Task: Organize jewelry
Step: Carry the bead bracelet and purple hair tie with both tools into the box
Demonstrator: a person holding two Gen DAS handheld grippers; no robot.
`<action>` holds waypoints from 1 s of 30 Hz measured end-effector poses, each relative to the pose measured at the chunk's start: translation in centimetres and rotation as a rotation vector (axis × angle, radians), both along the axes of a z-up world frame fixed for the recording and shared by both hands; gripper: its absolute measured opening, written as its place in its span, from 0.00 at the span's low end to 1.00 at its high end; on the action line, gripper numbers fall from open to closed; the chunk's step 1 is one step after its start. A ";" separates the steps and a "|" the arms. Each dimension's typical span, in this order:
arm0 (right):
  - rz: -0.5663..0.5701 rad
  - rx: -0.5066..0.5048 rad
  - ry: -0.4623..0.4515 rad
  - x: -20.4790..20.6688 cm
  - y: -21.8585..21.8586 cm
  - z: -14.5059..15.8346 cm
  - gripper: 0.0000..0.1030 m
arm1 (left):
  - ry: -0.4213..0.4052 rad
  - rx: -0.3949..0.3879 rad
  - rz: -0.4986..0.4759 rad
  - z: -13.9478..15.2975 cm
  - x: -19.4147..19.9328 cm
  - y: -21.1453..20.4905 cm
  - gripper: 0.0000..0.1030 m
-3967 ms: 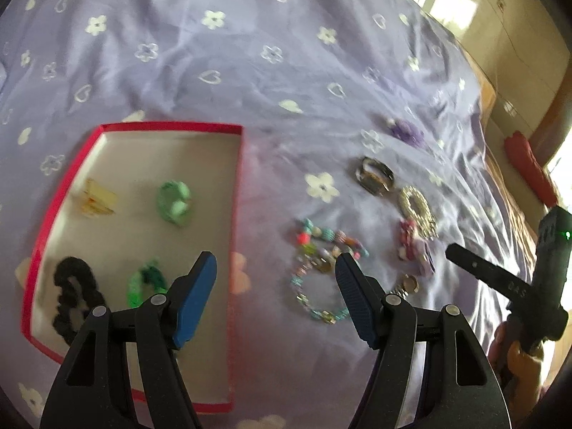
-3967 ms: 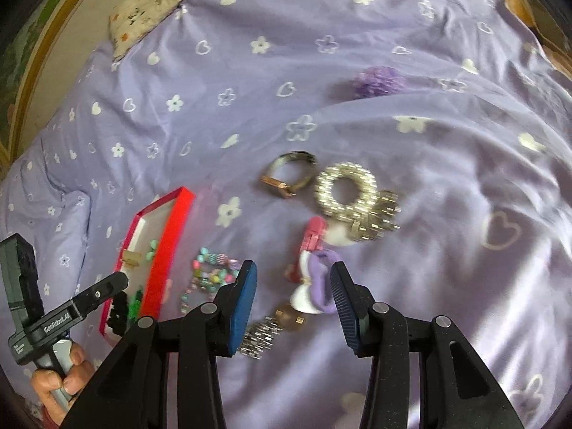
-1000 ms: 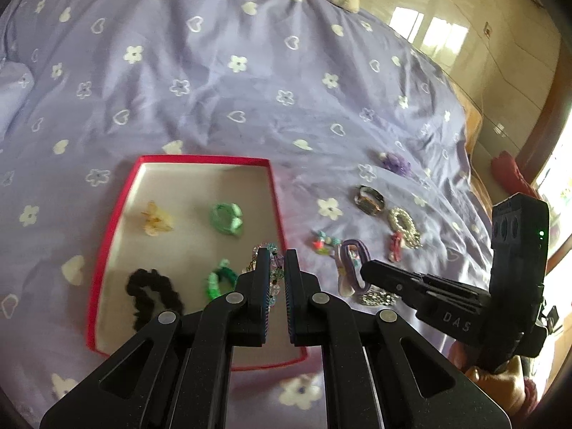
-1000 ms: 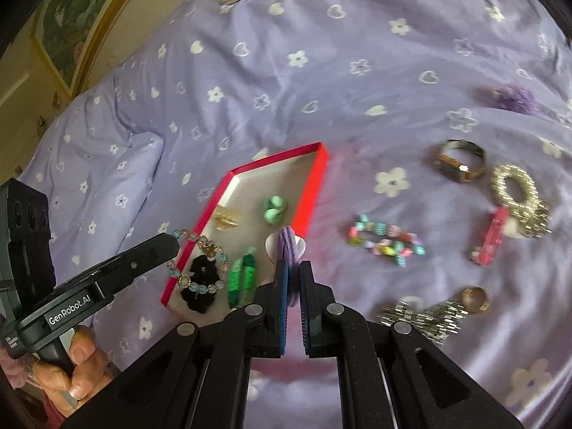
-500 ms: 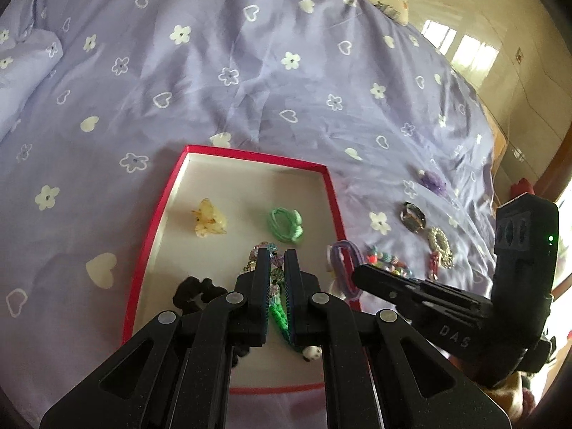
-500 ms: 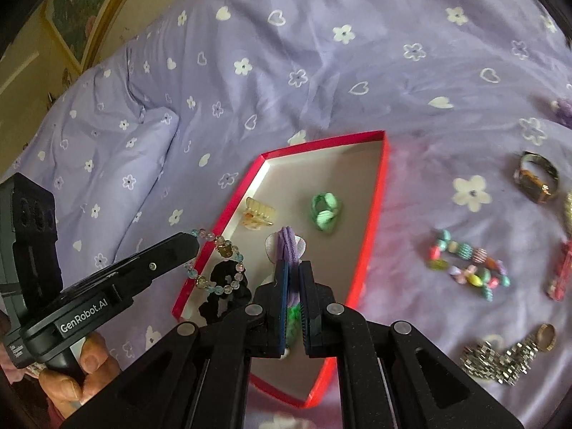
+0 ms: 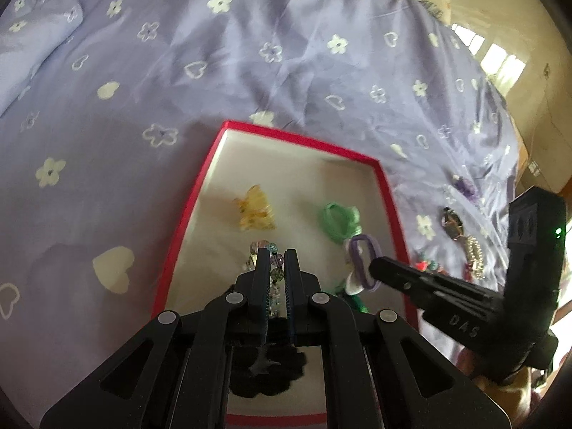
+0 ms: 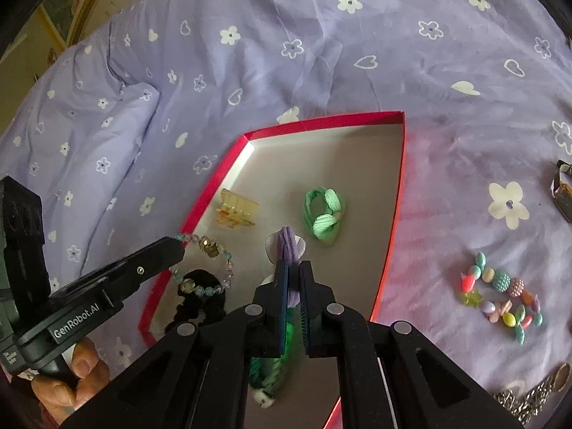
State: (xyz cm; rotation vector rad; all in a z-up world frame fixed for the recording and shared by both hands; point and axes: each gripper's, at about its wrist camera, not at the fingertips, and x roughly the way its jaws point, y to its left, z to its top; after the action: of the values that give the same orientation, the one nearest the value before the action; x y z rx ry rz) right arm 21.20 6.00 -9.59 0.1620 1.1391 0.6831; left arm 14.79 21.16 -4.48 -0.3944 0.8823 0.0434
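My left gripper (image 7: 277, 261) is clamped on a beaded bracelet (image 8: 205, 264), its clear and teal beads showing between the fingers at lower centre of the left wrist view; in the right wrist view the bracelet hangs as a loop from the gripper tip at centre left, above the near-left part of the box. My right gripper (image 8: 293, 286) is clamped on a purple hair tie (image 8: 287, 246) with white tabs, held over the middle of the red-rimmed box (image 8: 321, 121). In the left wrist view that same hair tie (image 7: 363, 262) appears at centre right, pinched at the right gripper's tip.

Contents of the box, lying on its pale floor: a yellow claw clip (image 7: 255, 212) toward the far left, a light green hair tie (image 8: 323, 214) toward the far right, a black scrunchie (image 8: 198, 302) at the near left, partly under the bracelet loop, and a darker green hair tie (image 8: 268, 368) at the near edge, largely hidden behind my right fingers.

Outside the box, on the lilac floral bedsheet (image 8: 321, 35): a multicoloured bead bracelet (image 8: 500, 296) at right of the right wrist view, a silver chain item (image 8: 525, 398) at lower right, and a watch-like piece (image 8: 563, 189) cut by the right frame edge.
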 end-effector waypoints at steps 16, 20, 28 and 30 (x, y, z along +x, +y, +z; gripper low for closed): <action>0.027 -0.056 0.007 0.2 1.0 -1.4 0.10 | 0.088 0.039 0.041 -2.6 0.1 0.7 0.06; 0.023 -0.051 0.012 0.2 0.8 -1.4 0.10 | 0.092 0.045 0.041 -2.5 0.2 0.6 0.09; 0.013 -0.033 0.012 -0.1 0.2 -0.7 0.17 | 0.088 0.073 0.043 -1.6 -0.1 0.0 0.30; 0.012 -0.028 0.009 -0.2 0.1 -0.5 0.19 | 0.089 0.080 0.042 -1.4 -0.2 -0.1 0.30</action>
State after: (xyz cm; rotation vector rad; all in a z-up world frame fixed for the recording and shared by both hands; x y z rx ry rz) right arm 21.04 6.15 -10.10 0.1350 1.1580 0.6772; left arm 14.60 21.03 -5.93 -0.3381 0.9565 0.1353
